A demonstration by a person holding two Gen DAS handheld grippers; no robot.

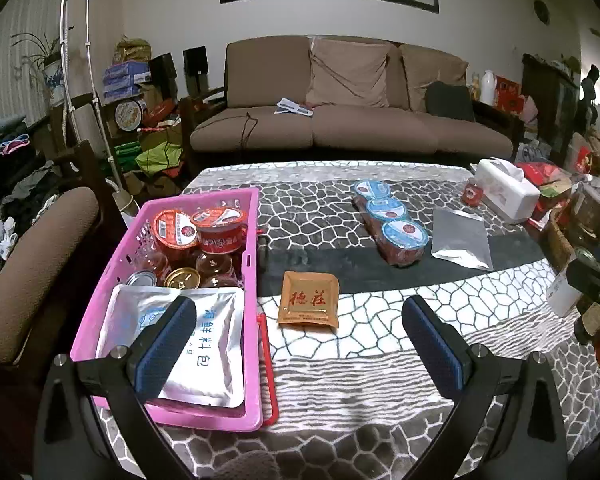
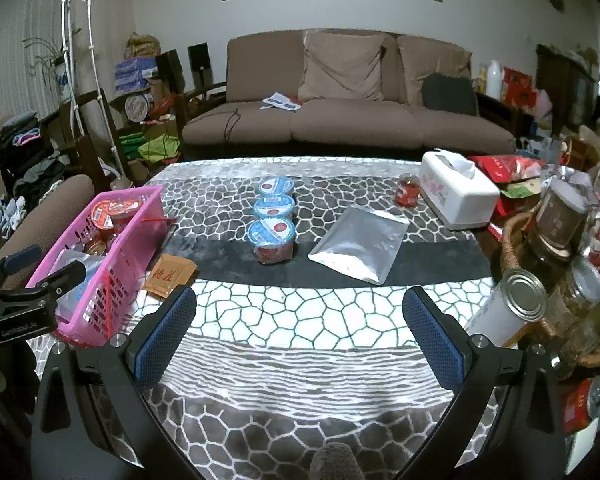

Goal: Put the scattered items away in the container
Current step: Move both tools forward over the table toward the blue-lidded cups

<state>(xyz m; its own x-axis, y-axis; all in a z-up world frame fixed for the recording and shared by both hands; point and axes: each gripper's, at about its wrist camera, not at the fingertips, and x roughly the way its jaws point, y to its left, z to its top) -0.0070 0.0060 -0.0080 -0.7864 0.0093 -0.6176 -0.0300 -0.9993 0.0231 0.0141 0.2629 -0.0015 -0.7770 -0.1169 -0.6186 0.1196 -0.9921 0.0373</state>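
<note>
Orange sauce packet (image 1: pixel 309 300) lies flat on the tabletop (image 1: pixel 360 332), lower middle of frame, just beside the pink basket (image 1: pixel 252 280). Looks light, floppy and slick, so I'd pinch an edge. Left gripper (image 1: pixel 296 340) and right gripper (image 2: pixel 300 334) both gape wide, holding nothing.

Basket (image 1: pixel 252 280) at table's left, sachet (image 1: pixel 309 300) just beside it, cup row (image 1: pixel 392 216) and pouch (image 1: pixel 460 238) farther right.
</note>
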